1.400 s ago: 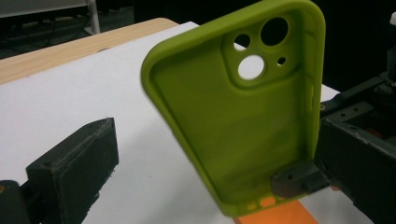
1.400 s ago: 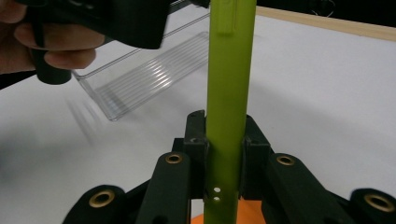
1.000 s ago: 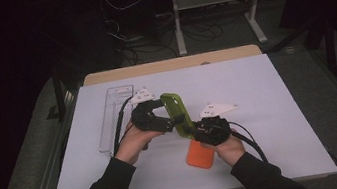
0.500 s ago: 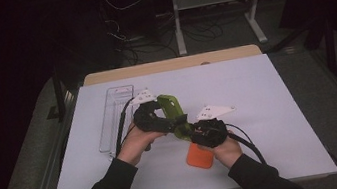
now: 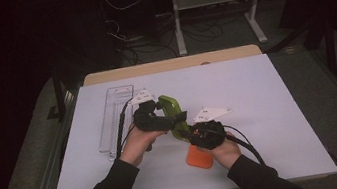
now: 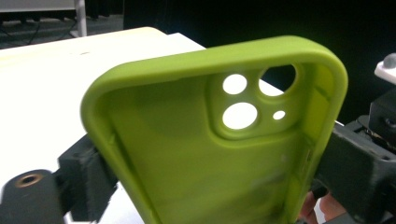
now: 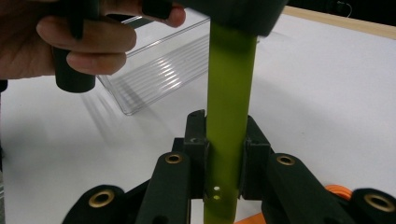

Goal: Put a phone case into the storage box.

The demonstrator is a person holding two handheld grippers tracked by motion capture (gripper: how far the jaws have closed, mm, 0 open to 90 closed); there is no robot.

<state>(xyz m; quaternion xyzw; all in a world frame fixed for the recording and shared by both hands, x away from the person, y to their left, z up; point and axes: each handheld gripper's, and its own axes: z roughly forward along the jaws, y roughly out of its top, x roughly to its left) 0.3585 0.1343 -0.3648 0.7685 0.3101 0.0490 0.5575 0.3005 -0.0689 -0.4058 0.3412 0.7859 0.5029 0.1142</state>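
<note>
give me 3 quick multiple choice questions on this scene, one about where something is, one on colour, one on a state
1. Where is the clear tray?
A. to the left of both hands
B. on the orange item
C. at the right edge

2. What colour is the phone case?
A. blue
B. green
C. white

3. How is the right hand-held gripper?
A. open, apart from the case
C. lying on the table
B. shut on the case's edge

Answers: 1 A, the high view shows it left of the hands. 2 B, plainly lime green. 3 B, its jaws press both sides of the case's edge.
</note>
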